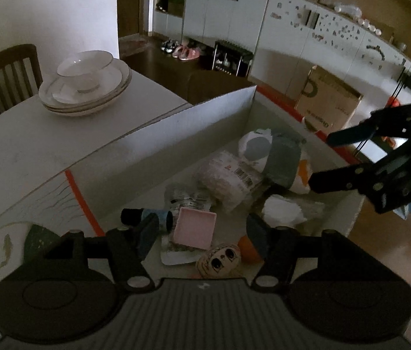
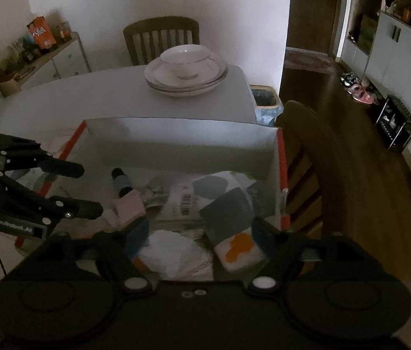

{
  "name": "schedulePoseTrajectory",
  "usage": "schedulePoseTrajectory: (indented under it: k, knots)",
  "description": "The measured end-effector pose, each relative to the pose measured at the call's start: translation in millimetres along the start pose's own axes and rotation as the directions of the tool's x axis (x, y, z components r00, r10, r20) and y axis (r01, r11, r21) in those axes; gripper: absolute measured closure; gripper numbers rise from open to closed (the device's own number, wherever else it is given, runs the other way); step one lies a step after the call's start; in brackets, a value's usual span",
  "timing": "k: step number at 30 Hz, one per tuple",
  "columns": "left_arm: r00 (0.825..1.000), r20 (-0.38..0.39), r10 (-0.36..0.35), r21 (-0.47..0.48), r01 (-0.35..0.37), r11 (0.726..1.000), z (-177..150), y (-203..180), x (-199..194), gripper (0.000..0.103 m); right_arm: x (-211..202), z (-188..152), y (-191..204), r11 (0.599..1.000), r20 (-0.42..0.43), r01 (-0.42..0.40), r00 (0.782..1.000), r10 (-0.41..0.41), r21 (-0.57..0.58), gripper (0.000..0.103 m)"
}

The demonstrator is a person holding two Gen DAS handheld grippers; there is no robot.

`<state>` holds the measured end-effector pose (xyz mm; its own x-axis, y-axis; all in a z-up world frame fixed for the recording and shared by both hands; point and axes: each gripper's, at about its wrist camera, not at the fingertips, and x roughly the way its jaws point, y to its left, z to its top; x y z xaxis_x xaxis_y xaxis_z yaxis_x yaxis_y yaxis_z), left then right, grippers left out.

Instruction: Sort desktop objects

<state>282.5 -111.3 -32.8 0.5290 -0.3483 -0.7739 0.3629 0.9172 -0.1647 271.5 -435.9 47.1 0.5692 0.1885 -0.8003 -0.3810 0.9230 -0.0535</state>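
An open white cardboard box (image 1: 176, 128) with red edges stands on the table and holds the sorted items. Inside lie a pink square box (image 1: 195, 227), a doll head (image 1: 220, 259), a black and blue cylinder (image 1: 147, 217), a barcoded plastic package (image 1: 231, 179), a white crumpled bag (image 1: 282, 211) and a grey and white pouch (image 1: 272, 154). My left gripper (image 1: 202, 233) hangs open above the pink box, gripping nothing. My right gripper (image 2: 199, 236) is open over the white bag (image 2: 173, 250) and an orange-printed pouch (image 2: 237, 248), also holding nothing. Each gripper shows in the other's view: right gripper (image 1: 322, 159), left gripper (image 2: 90, 189).
A stack of white plates with a bowl (image 2: 185, 70) sits at the table's far end, with a wooden chair (image 2: 161, 38) behind it. Another chair back (image 2: 322, 160) stands right of the box. A waste bin (image 2: 265, 99) and a cardboard carton (image 1: 328, 99) are on the floor.
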Motion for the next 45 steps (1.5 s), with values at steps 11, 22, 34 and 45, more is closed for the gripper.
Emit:
schedulePoseTrajectory:
  k: [11, 22, 34, 45]
  knots:
    - [0.999, 0.042, -0.019, -0.021, 0.02, 1.0, -16, 2, -33, 0.038, -11, -15, 29, 0.999, 0.048, -0.033, 0.998, 0.031, 0.03, 0.015]
    - [0.997, 0.072, 0.004, 0.023, -0.005, 1.0, -34, 2, -53, 0.024, -25, -29, 58, 0.998, 0.105, -0.024, 0.994, 0.018, 0.06, 0.004]
    - [0.992, 0.124, -0.014, 0.047, 0.008, 0.999, -47, 5, -74, 0.0, -44, -44, 81, 0.994, 0.193, 0.022, 0.98, -0.043, 0.107, 0.001]
    - [0.985, 0.171, 0.015, 0.02, -0.019, 1.0, -71, 16, -100, 0.0, -63, -60, 100, 0.988, 0.274, 0.028, 0.959, -0.07, 0.152, 0.001]
